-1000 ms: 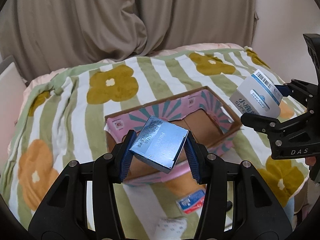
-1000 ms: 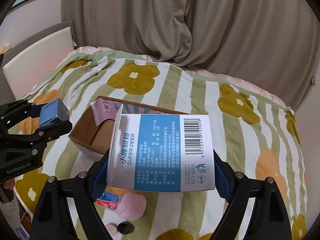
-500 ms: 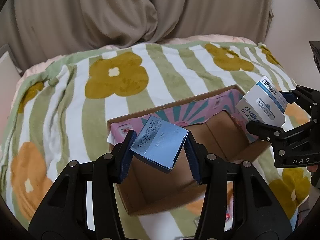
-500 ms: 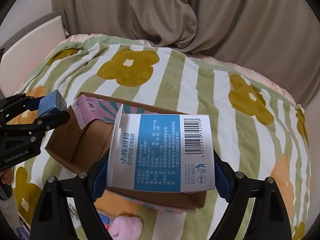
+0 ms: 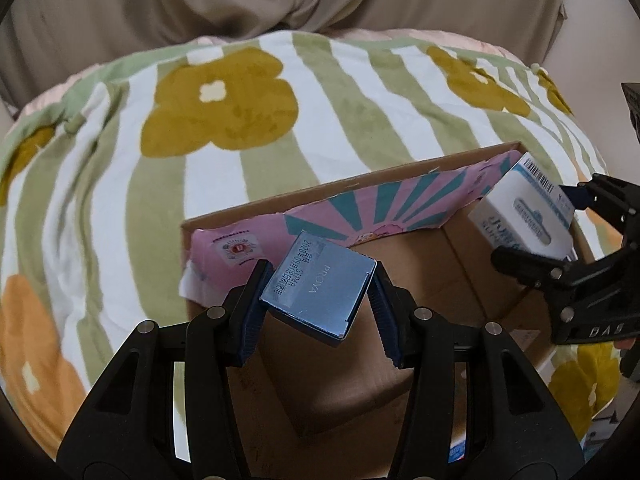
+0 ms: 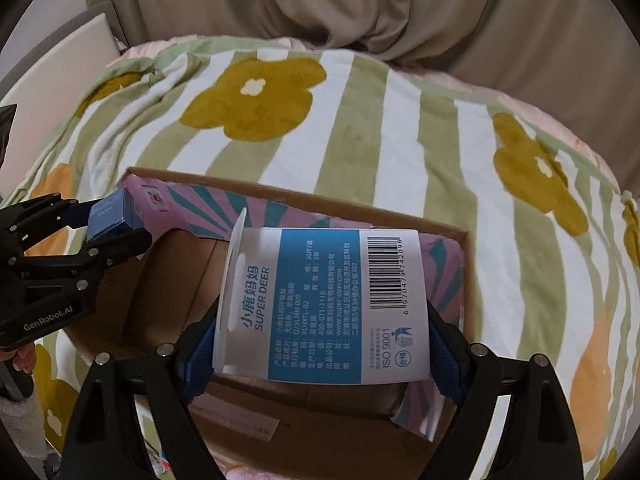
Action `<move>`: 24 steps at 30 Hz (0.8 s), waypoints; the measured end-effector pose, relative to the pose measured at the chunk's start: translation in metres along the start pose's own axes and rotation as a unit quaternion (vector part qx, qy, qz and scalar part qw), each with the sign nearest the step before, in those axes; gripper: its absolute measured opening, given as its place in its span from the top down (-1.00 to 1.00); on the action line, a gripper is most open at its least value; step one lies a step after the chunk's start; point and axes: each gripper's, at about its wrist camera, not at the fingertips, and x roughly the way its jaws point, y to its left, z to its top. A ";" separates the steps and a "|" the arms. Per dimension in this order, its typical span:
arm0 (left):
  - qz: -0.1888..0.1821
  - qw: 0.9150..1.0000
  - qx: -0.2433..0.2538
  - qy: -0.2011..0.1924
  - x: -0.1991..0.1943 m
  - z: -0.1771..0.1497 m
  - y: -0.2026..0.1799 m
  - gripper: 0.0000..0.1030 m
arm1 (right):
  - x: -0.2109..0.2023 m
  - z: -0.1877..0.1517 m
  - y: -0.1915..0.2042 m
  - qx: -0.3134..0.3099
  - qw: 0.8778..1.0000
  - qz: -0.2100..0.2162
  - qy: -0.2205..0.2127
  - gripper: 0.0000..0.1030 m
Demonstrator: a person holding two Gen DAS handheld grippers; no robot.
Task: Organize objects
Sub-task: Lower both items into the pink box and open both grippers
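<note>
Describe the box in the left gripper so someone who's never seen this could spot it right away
On the green-striped flowered blanket sits an open cardboard carton with pink and teal flaps. Two grippers hang over it; the left gripper clamps a small blue box. Unlike the larger white and blue barcoded box in the right gripper, it is shiny blue all over, tilted, marked PROYA.

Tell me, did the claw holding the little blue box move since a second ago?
Yes. The left claw, shut on the little blue box, came forward and down toward the cardboard box, which now looks bigger and closer beneath it.
</note>
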 end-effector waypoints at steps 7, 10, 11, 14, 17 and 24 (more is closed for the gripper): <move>-0.011 0.999 -0.004 0.037 0.028 -0.001 0.003 0.13 | 0.023 0.000 0.004 -0.020 0.999 0.022 0.023 -0.65; -0.001 0.999 0.012 0.050 0.037 -0.002 -0.004 0.13 | 0.033 -0.001 0.003 -0.020 0.999 0.031 0.039 -0.65; -0.001 0.998 0.016 0.055 0.040 -0.002 -0.006 0.13 | 0.036 -0.002 0.003 -0.019 0.998 0.034 0.045 -0.65; -0.008 0.998 0.013 0.061 0.042 -0.003 -0.008 0.13 | 0.042 -0.005 0.003 -0.019 0.998 0.033 0.054 -0.65; -0.002 0.998 0.019 0.062 0.042 -0.004 -0.011 0.13 | 0.044 -0.008 0.006 -0.024 0.998 0.032 0.057 -0.65; -0.002 0.998 0.040 0.046 0.031 0.001 -0.017 0.10 | 0.044 -0.009 0.005 -0.026 0.998 0.027 0.059 -0.65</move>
